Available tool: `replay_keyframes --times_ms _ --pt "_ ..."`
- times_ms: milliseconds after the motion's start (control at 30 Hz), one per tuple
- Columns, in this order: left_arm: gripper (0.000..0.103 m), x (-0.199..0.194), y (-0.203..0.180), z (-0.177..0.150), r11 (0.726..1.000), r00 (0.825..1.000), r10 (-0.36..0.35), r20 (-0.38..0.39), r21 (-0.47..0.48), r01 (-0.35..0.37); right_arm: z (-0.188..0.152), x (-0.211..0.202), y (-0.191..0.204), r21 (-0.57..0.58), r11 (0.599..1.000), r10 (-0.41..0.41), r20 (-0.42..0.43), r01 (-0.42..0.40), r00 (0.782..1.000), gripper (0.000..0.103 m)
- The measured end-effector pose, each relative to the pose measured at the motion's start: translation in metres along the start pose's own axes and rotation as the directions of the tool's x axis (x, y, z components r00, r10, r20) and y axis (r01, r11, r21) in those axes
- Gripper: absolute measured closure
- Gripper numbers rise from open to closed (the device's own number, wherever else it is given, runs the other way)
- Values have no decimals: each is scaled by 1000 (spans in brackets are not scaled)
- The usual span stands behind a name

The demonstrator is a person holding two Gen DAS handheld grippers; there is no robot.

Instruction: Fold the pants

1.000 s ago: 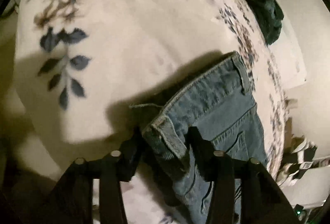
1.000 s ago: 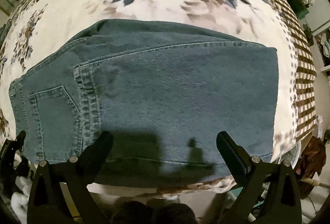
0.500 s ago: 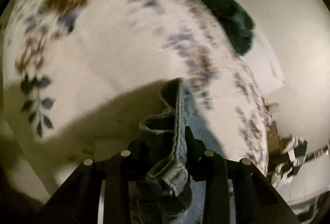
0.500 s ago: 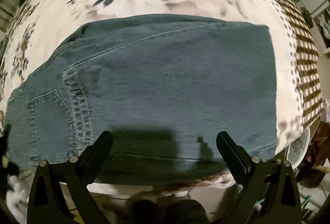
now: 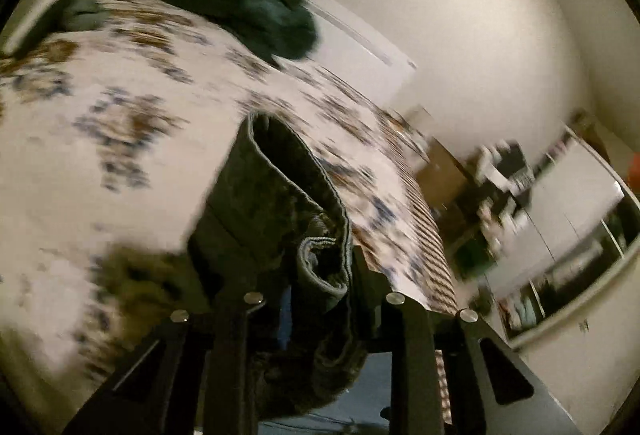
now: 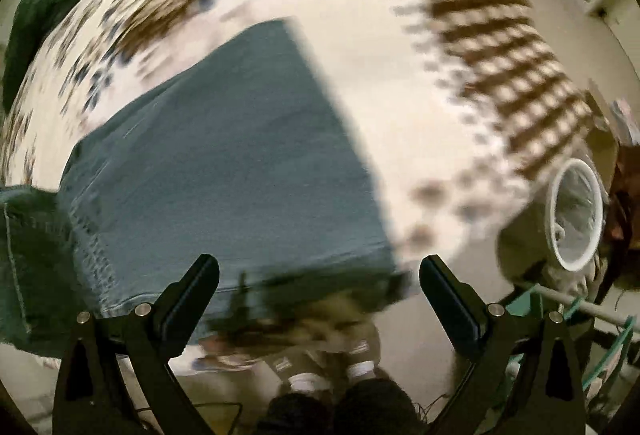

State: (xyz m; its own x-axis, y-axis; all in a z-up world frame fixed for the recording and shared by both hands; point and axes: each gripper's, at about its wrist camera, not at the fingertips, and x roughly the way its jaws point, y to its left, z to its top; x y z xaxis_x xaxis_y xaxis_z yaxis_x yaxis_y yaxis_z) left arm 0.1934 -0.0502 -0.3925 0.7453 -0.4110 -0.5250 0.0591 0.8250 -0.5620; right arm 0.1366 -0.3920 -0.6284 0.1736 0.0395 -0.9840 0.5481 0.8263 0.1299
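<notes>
The blue denim pants lie folded on the floral bed cover. In the right wrist view their lifted waist part hangs at the far left. My left gripper is shut on the pants' waistband and holds it raised above the bed, the denim draping down between the fingers. My right gripper is open and empty, hovering over the near edge of the folded pants. Both views are blurred by motion.
A dark green garment lies at the far end of the bed, also at the upper left in the right wrist view. A white bin stands on the floor right of the bed. Shelves and clutter are beyond.
My left gripper has lifted the waistband up and swung it over, so its view tilted from the bed to the room. My right gripper view shifted right and rotated; the pants now sit left of centre.
</notes>
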Motion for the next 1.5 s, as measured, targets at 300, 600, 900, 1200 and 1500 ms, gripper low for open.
replay_keyframes --times_ms 300,600,900,1200,1500 --pt "84 124 -68 -100 982 940 54 -337 187 11 27 -10 -105 148 989 -11 36 5 999 1" --pt "17 116 -47 -86 965 868 229 -441 223 -141 64 -9 -43 17 922 386 16 -386 923 1" --pt "17 106 46 -50 913 820 409 -400 181 -367 113 36 107 -363 815 411 -187 -452 892 1" --pt "17 96 95 -48 870 776 485 -403 133 -474 110 77 139 -368 821 389 -198 -436 900 60" --pt "17 94 74 -42 893 797 446 -408 138 -429 91 22 97 -244 848 462 -96 -471 882 95"
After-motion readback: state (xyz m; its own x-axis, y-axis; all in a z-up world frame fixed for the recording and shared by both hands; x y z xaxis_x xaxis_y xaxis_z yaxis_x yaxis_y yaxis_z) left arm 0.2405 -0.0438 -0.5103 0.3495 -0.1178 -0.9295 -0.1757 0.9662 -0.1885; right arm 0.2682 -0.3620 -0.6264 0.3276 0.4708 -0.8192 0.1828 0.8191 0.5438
